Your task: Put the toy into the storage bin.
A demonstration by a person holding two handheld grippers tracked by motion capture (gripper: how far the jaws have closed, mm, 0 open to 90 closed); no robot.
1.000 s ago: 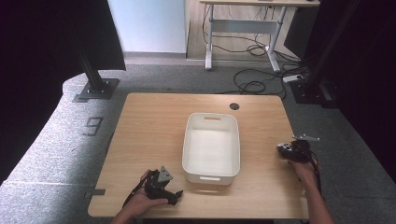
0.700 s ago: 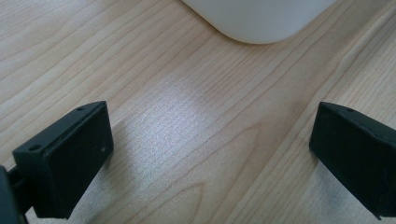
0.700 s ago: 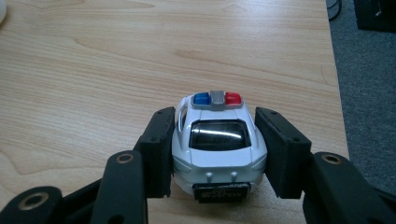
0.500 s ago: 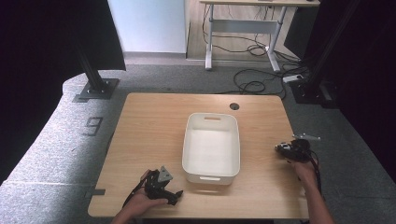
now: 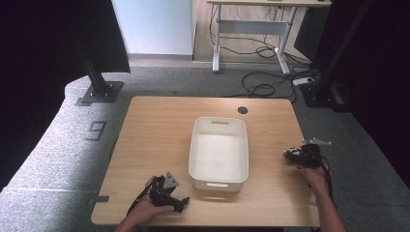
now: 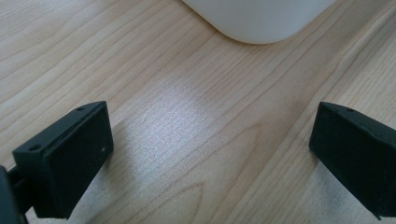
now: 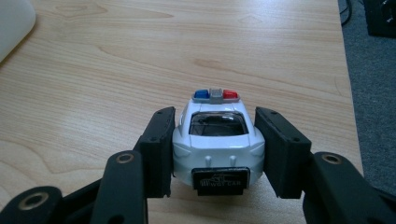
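A white toy police car [image 7: 218,135] with a blue and red light bar stands on the wooden table, its rear toward the camera in the right gripper view. My right gripper [image 7: 215,119] is shut on it, one black pad against each flank. In the high view the right gripper [image 5: 292,155] rests near the table's right edge, right of a white plastic bin [image 5: 218,124]. My left gripper [image 6: 210,135] stands open low over bare wood, nothing between its pads, a rounded corner of the bin [image 6: 257,23] just beyond. From above, the left gripper [image 5: 178,200] sits at the bin's near left corner.
The bin holds nothing and sits mid-table. A round cable hole [image 5: 242,110] lies at the far right of the tabletop [image 5: 154,130]. Grey carpet surrounds the table; a black stand base [image 5: 99,92] and a desk frame with cables [image 5: 261,29] stand beyond.
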